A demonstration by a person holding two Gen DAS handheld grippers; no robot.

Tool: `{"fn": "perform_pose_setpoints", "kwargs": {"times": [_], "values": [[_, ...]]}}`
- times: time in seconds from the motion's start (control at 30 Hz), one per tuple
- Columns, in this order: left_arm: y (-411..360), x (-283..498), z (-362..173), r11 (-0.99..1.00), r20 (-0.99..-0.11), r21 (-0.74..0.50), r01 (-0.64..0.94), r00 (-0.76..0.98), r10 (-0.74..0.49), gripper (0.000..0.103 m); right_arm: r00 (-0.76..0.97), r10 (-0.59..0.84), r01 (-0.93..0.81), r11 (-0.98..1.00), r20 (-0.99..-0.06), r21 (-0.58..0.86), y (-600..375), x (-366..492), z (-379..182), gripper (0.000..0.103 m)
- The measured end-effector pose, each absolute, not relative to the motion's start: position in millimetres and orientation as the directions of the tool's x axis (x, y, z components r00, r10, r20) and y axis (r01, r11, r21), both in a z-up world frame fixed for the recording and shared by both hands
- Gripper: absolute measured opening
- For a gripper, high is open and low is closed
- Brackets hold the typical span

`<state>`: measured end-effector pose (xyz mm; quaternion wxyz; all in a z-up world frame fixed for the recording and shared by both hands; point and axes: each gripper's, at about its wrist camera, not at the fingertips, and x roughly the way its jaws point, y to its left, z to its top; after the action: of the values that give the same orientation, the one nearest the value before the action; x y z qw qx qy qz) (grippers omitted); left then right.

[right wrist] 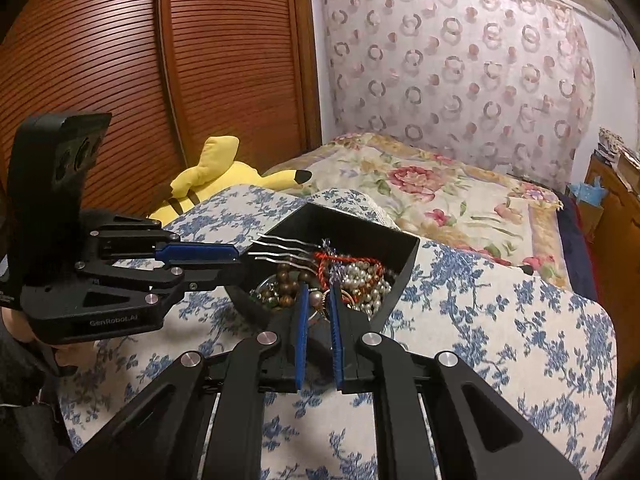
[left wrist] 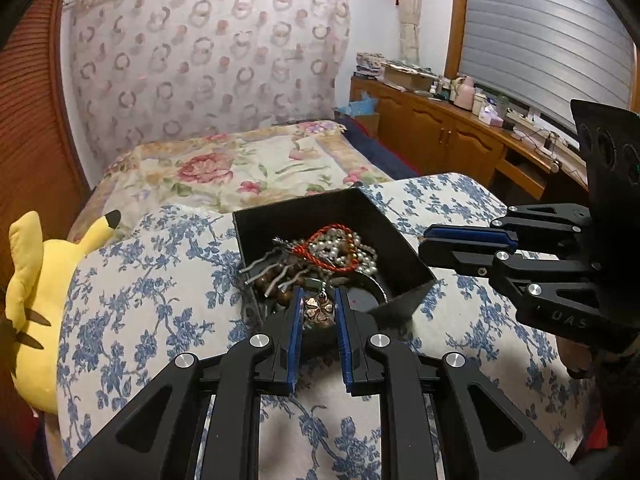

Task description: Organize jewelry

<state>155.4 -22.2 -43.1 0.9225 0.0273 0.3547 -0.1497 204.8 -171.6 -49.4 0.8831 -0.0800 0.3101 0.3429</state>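
Note:
A black open box (left wrist: 304, 204) (right wrist: 360, 224) sits on a blue-flowered cloth (left wrist: 160, 280). Inside it lie a tangle of pearls (left wrist: 340, 240) (right wrist: 370, 276), a red cord (left wrist: 316, 258), brown wooden beads (left wrist: 272, 286) (right wrist: 286, 280) and silver wavy hairpins (left wrist: 260, 266) (right wrist: 284, 248). My left gripper (left wrist: 318, 300) (right wrist: 240, 254) is at the box's near left edge, shut on a metal clover pendant (left wrist: 319, 310). My right gripper (right wrist: 319, 294) (left wrist: 422, 240) hangs over the box's right side. It is nearly shut, with a small pinkish bead (right wrist: 316, 299) between its pads.
A yellow plush toy (left wrist: 36, 300) (right wrist: 216, 176) lies left of the cloth. Behind is a bed with a flowered cover (left wrist: 240, 160) (right wrist: 420, 184). A wooden cabinet (left wrist: 440, 128) with clutter runs along the right wall. Slatted wooden doors (right wrist: 120, 60) stand on the left.

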Motion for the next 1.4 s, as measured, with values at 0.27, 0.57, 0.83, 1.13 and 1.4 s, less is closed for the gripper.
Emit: {"fn": "perform_pose_setpoints", "kwargs": {"times": [0.27,0.57,0.83,1.13,1.4], "values": [[-16.6,173.4,-39.8,0.957,-0.663,-0.055,0.284,0.706,-0.248,0.015,0.554,0.558,-0.654,0.751,-0.618,0.091,-163.0,225.4,-58.8,0.012],[-16.4,198.8,-37.2,0.959,-0.663,-0.056,0.277,0.708,-0.243,0.014,0.548,0.559,-0.643,0.757,-0.623,0.113,-164.3,237.2,-66.0,0.012],[-20.2,214.0,-36.4,0.967,-0.662,-0.04,0.251,0.718,-0.214,0.042,0.576,0.535,-0.619,0.779,-0.618,0.098,-170.2,235.0,-63.4,0.025],[-12.1,184.6,-27.6,0.983,-0.628,-0.021,0.185,0.762,-0.157,0.086,0.672,0.473,-0.528,0.846,-0.57,0.08,-193.0,210.5,-49.7,0.054],[-4.2,145.7,-18.8,0.988,-0.607,-0.029,0.149,0.783,-0.136,0.095,0.749,0.415,-0.446,0.892,-0.516,0.071,-210.2,177.2,-33.8,0.084]]}}
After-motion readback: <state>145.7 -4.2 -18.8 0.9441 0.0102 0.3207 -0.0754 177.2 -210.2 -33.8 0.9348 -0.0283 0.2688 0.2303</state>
